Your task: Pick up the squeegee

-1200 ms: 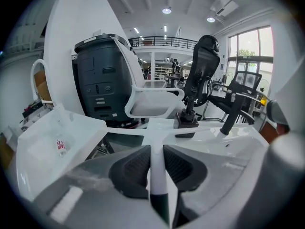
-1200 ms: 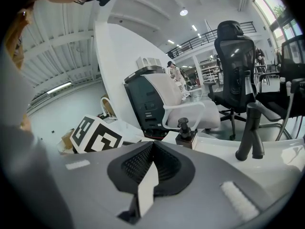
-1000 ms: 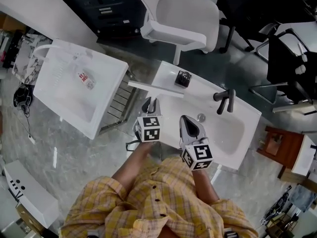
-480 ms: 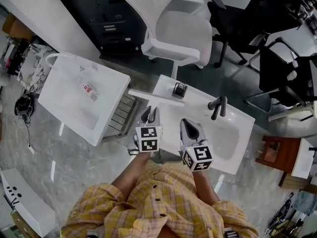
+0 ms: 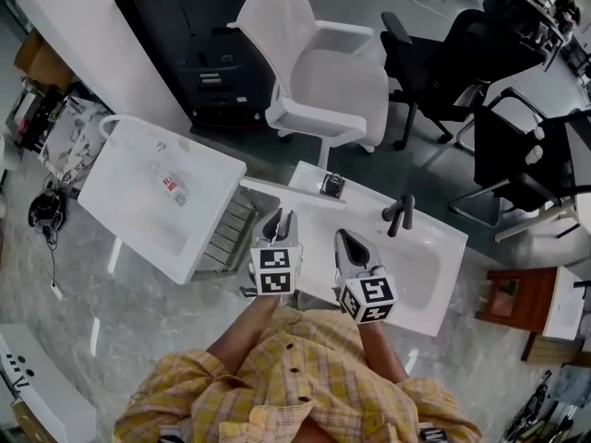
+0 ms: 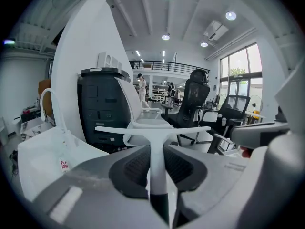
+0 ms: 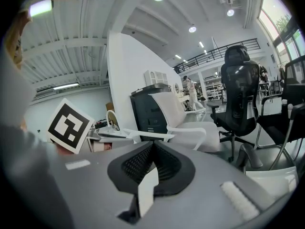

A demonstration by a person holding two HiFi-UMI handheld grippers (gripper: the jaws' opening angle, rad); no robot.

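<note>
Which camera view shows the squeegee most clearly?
The left gripper view: the squeegee fills the centre, handle clamped in the left tool, blade crosswise. The right gripper view shows its blade small, left of centre. The head view shows it small from above.

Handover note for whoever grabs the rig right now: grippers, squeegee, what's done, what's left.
Left gripper: shut on the squeegee by its handle, blade crosswise ahead of the jaws, held in the air.
Right gripper: shut, nothing in it, beside the left one.
Both hover over the near left part of the white sink with the black faucet.
Done: squeegee picked up.
Left: nothing of the pick-up; just keep the grip steady.
</note>
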